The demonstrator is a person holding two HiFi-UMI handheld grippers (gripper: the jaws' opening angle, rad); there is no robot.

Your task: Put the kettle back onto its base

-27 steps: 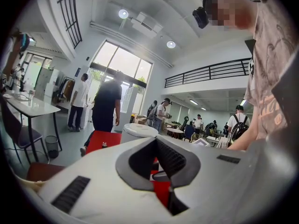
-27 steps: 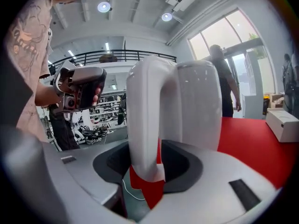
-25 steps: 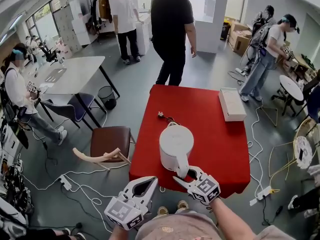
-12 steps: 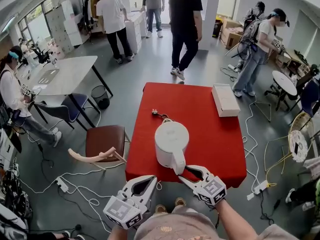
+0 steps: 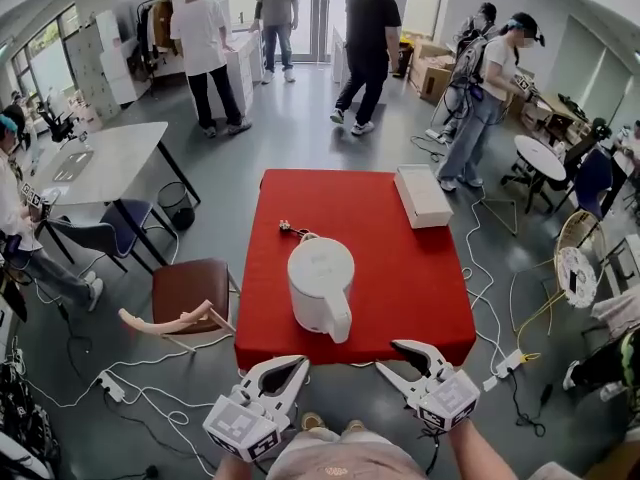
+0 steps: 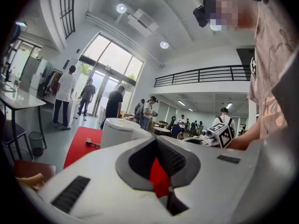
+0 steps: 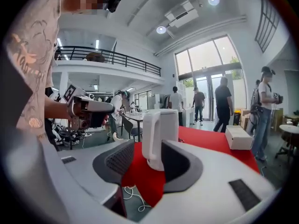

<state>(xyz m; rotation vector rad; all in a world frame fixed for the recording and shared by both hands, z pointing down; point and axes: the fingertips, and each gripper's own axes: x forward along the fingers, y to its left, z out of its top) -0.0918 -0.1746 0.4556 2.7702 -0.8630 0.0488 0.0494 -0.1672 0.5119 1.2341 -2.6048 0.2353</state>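
A white plastic electric kettle [image 5: 318,280] stands upright just left of centre on a square table draped in red cloth [image 5: 420,268], lid down and handle turned to 5 o'clock. A dark cord with a plug [image 5: 289,229] lies on the cloth at its 11 o'clock. Whether a base sits under the kettle cannot be made out. Off the table's near edge, the person's right gripper [image 5: 389,356] hangs at the kettle's 5 o'clock, its claw spread wide and empty, facing the handle but clear of it. The left gripper [image 5: 284,368], at 7 o'clock, has its claw pressed together at the tips on nothing. A long white box [image 5: 422,196] rests at the table's 1 o'clock corner
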